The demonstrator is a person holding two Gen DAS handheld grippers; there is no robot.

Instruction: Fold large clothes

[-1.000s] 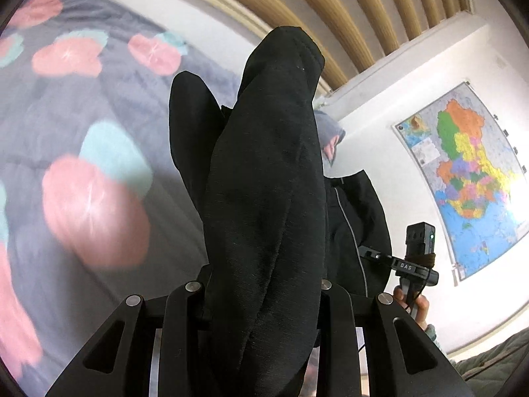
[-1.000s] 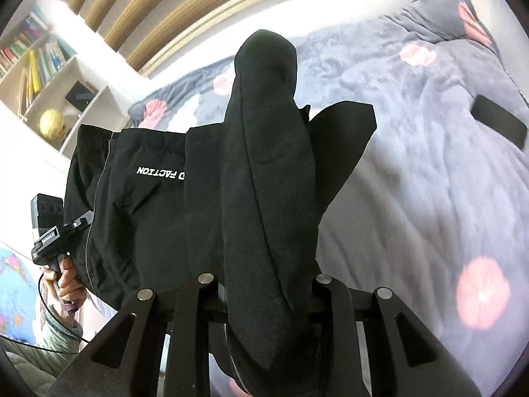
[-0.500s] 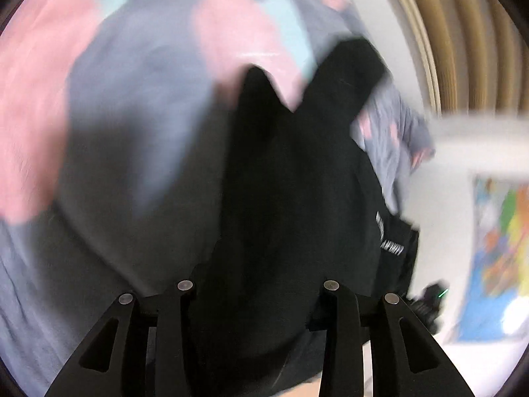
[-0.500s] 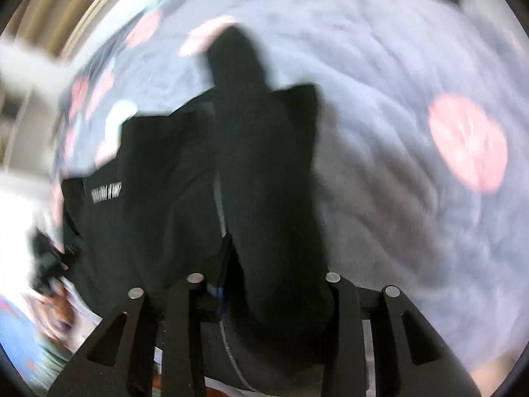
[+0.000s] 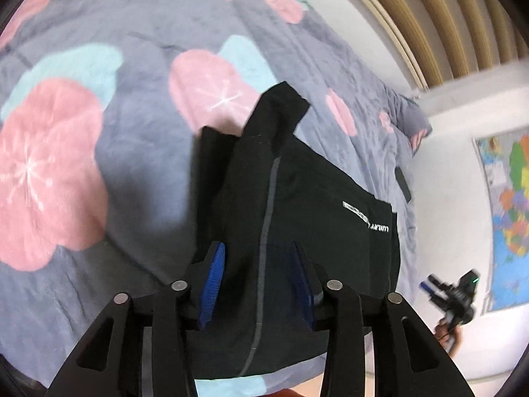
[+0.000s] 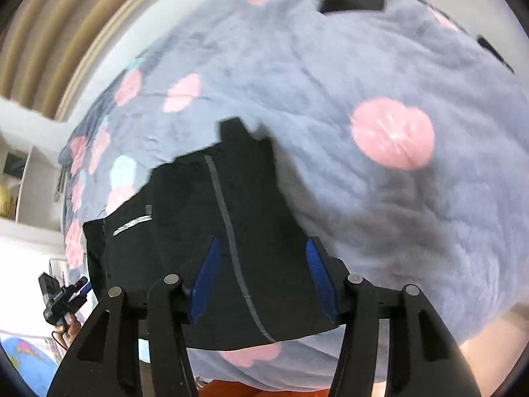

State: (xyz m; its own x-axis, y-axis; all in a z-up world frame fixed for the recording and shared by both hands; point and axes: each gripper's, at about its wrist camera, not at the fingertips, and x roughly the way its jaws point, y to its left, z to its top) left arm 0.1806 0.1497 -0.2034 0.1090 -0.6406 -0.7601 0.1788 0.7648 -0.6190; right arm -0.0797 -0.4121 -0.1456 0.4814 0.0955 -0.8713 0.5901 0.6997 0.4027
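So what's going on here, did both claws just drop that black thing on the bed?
Pretty much. A person is folding a black garment on the grey flowered blanket, one claw in each hand. Both the left claw and the right claw have just been opening, and their blue pads now stand clear of the cloth. The garment lies folded on the blanket with its grey stripe and white lettering facing up.
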